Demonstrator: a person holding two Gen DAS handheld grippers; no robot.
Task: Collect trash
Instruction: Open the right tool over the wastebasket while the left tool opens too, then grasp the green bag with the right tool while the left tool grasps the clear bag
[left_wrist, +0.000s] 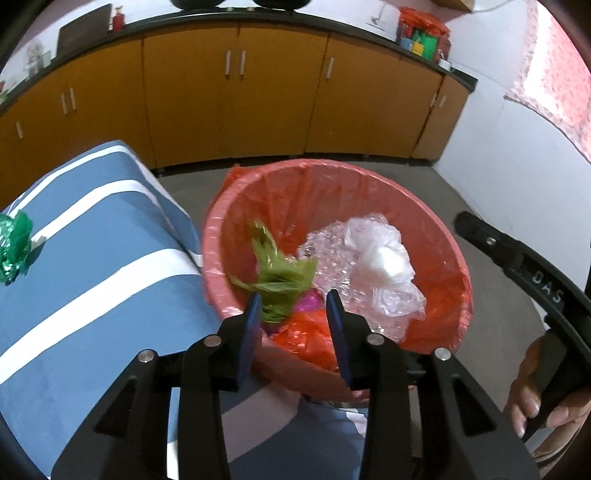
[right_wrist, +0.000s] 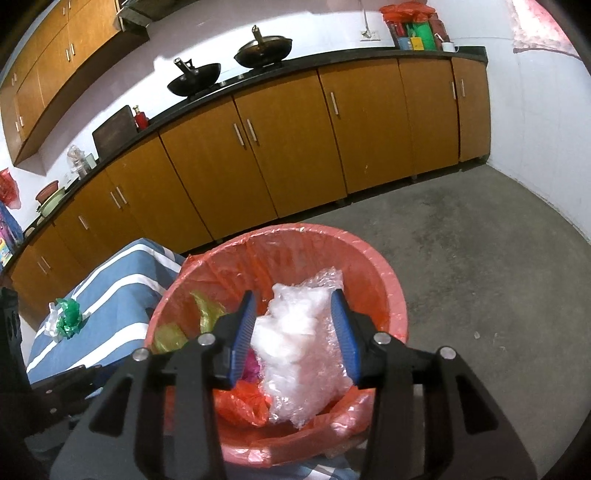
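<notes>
Seen from the left wrist camera: left gripper (left_wrist: 293, 301) poised low in the frame above a red-lined bin (left_wrist: 406, 195), blue fingers (left_wrist: 253, 317) spread, nothing pinched between them. Just past the left finger, blurred, a green plastic bag (left_wrist: 282, 271) over the bin's left half; whether it touches the finger, impossible to say from the smear. Beside it in the bin, a pink scrap (left_wrist: 310, 301), crumpled orange plastic (left_wrist: 303, 332), bubble wrap (left_wrist: 328, 254) and a clear plastic bag (left_wrist: 384, 258) toward the right. At the left of the frame, a blue-and-white striped cloth (left_wrist: 92, 266) with a shiny green wrapper (left_wrist: 14, 243) lying on it at the far left edge, well apart from the bin. At lower right, a hand (left_wrist: 535, 391) wrapped around the black handle of the other tool.

Seen from the right wrist camera: right gripper (right_wrist: 295, 317) over the same bin, fingers parted, clear plastic and bubble wrap lying in the bin below the gap, not clamped. Green wrapper again at lower left on the striped cloth. Behind, across the upper frame, orange-brown cabinets (right_wrist: 288, 147) under a dark counter with two woks (right_wrist: 194, 79).
</notes>
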